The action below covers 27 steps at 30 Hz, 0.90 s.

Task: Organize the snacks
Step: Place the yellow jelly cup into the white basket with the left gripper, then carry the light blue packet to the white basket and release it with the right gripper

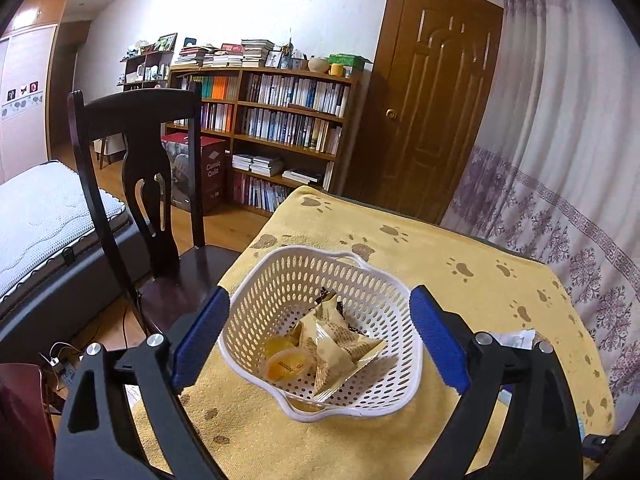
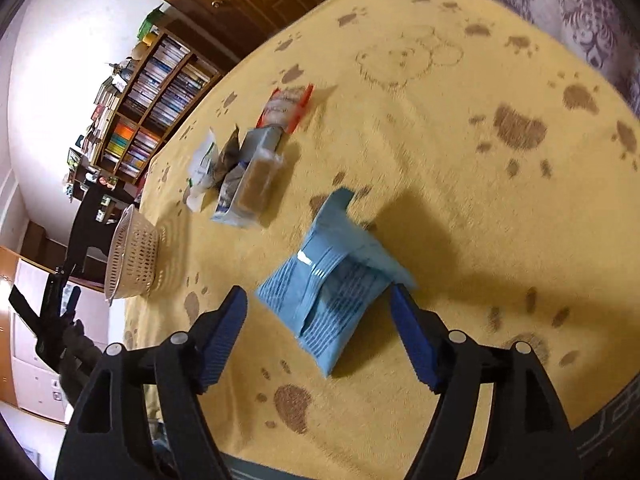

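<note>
A white perforated basket (image 1: pixel 280 276) stands on the yellow paw-print cloth (image 1: pixel 472 280). Inside lie beige snack packets (image 1: pixel 340 340) and a small yellow jelly cup (image 1: pixel 282 366). My left gripper (image 1: pixel 318 334) is open, its blue fingers either side of the basket and above it. In the right wrist view a light blue snack packet (image 2: pixel 332 284) lies on the cloth between the fingers of my open right gripper (image 2: pixel 318 304), which do not grip it. Further off lie a cluster of packets (image 2: pixel 244 172) and a red-edged packet (image 2: pixel 286 106). The basket (image 2: pixel 134 258) stands at the left.
A dark wooden chair (image 1: pixel 140 184) stands close to the table's left edge. Behind it are a bed (image 1: pixel 44 216), a bookshelf (image 1: pixel 280 128) and a brown door (image 1: pixel 432 92). A patterned curtain (image 1: pixel 568 168) hangs along the table's right side. A gloved hand holds the left gripper (image 2: pixel 56 320).
</note>
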Motion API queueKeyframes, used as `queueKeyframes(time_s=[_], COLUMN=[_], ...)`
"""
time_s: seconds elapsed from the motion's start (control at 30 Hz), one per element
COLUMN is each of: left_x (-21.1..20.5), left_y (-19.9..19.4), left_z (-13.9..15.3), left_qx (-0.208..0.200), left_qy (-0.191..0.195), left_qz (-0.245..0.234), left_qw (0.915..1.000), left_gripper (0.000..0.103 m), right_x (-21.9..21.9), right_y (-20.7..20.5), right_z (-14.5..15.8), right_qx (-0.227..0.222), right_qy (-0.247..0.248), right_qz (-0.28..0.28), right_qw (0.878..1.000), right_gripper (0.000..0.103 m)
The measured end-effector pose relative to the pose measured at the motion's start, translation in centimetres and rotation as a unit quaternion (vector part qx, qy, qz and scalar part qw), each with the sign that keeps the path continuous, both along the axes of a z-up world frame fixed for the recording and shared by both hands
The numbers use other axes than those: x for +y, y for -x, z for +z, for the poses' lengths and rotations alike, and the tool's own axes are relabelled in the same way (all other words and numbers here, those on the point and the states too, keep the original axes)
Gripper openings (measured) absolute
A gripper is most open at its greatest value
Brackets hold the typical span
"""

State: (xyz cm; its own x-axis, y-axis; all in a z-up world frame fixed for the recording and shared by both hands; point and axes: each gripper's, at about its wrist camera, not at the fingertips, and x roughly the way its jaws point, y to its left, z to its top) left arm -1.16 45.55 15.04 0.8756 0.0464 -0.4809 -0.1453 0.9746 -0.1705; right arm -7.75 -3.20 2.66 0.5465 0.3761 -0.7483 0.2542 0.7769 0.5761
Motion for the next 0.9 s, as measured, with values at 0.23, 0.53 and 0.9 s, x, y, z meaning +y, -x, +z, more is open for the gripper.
queueKeyframes(time_s=[0.23,0.53,0.9], left_x=[-0.5,0.3,0.8], left_y=[0.3,0.3,0.3], left_z=[0.0,0.3,0.2], left_qx=[-0.001,-0.003,-0.005], left_qy=[0.002,0.008,0.012], left_qz=[-0.008,-0.002,0.001], left_qw=[1.0,1.0,0.9999], left_gripper=[0.094,0.095,0.095], right_x=[1.1,4.7,6.1], right_y=[-1.8,-5.4,-4.9], right_z=[-1.9,-1.3,-0.4], right_qx=[0.02,-0.016,-0.041], right_qy=[-0.021,0.129,0.199], right_qz=[0.003,0.019,0.04], right_qw=[1.0,0.991,0.978], right_gripper=[0.078,0.07,0.049])
